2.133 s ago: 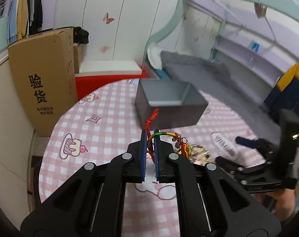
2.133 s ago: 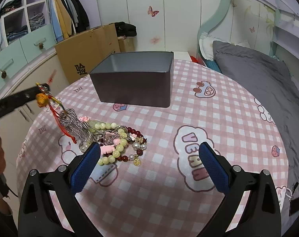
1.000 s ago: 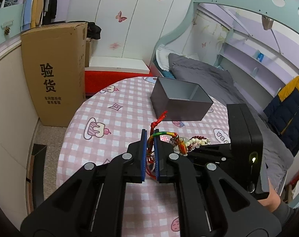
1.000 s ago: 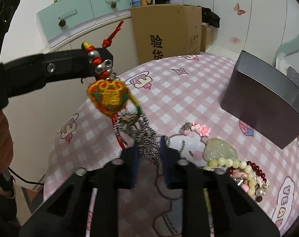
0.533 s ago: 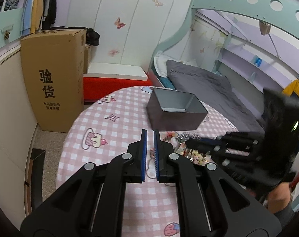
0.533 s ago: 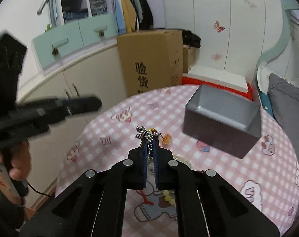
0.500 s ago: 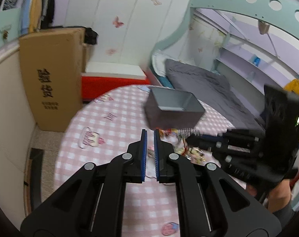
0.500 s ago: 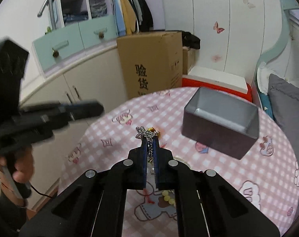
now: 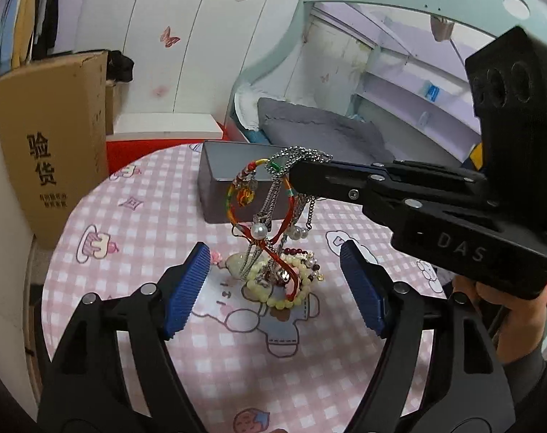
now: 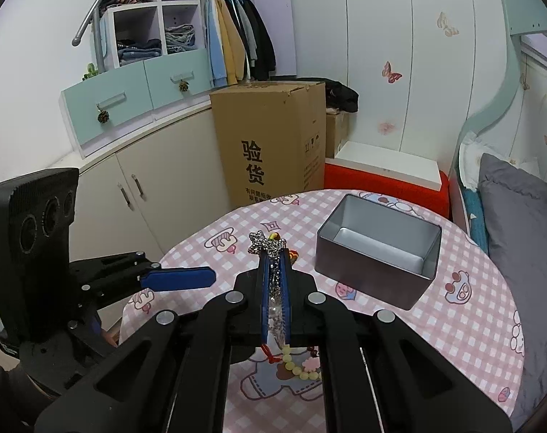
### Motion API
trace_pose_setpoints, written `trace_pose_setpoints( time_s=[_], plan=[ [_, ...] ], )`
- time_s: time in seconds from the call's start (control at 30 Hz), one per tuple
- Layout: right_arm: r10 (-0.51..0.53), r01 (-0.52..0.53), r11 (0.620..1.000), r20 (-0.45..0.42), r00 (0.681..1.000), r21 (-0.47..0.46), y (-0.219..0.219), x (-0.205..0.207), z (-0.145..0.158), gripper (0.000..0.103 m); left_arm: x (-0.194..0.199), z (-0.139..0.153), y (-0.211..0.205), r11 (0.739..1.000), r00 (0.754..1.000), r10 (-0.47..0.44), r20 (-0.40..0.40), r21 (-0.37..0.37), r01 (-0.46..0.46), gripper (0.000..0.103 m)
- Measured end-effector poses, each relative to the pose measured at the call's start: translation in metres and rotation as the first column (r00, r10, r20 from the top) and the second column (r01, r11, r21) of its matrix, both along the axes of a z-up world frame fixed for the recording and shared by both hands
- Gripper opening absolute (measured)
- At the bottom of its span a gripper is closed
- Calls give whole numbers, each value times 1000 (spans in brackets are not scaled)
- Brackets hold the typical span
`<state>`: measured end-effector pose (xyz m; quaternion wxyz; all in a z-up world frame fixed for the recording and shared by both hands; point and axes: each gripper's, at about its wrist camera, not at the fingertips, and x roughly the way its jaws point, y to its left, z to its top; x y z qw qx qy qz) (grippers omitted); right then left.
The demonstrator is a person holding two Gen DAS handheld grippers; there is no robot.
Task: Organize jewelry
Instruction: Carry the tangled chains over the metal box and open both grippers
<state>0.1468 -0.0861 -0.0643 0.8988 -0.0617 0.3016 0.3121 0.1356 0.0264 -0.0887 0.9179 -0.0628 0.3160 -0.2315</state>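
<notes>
Left wrist: right gripper [image 9: 302, 166] fingers clamp silver chain [image 9: 273, 195], perhaps bracelet; left gripper [image 9: 273, 285] opening, empty.

Black grippers [image 9: 273, 285] – ribbed blue pads [image 9: 187, 288], silver screws, "DAS" lettering – perhaps grey sleeve [image 9: 526, 375]

Both wrist cameras look forward and down from close above the round pink-checked table [image 9: 136, 216], sharing the open grey metal box [image 10: 378, 249].

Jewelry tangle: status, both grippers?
Right gripper shut on silver chain, lifted. Left gripper opening, nothing between pads. Red cord still snagged in bead pile. Tin empty.
</notes>
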Motion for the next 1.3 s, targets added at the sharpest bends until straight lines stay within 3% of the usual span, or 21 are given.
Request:
trace_pose_setpoints(
  time_s=[0.1,0.13,0.17,0.23,0.4,0.67,0.83,1.07,1.3],
  plan=[
    [4,-4,1000,11,1000,6,0,-2,6,4,7,2,-9,998,999,27,28,60,-29,74],
    [7,-7,1000,18,1000,10,-1,-3,9,4,11,2,-12,997,999,30,29,67,-31,69],
    [6,-7,1000,23,1000,10,-2,-3,12,4,15,3,-14,997,999,31,28,73,-33,55],
    [5,-5,1000,34,999,10,-4,-3,17,4,24,7,-17,997,999,19,28,70,-21,36],
    [-15,13,1000,84,996,18,-11,5,36,4,43,27,-25,995,997,1,77,96,-8,19],
    [-76,68,996,133,988,63,-30,45,63,4,90,76,-27,996,990,10,140,87,-22,17],
    [-112,102,991,128,985,81,-42,72,63,4,121,87,-36,996,990,2,144,89,-15,17],
    [-141,139,989,34,989,53,-52,106,24,4,169,50,-52,995,1000,-12,15,101,11,17],
    [-156,160,987,-98,983,28,-61,128,-20,4,190,2,-58,991,991,-26,-131,130,44,18]
  ],
)
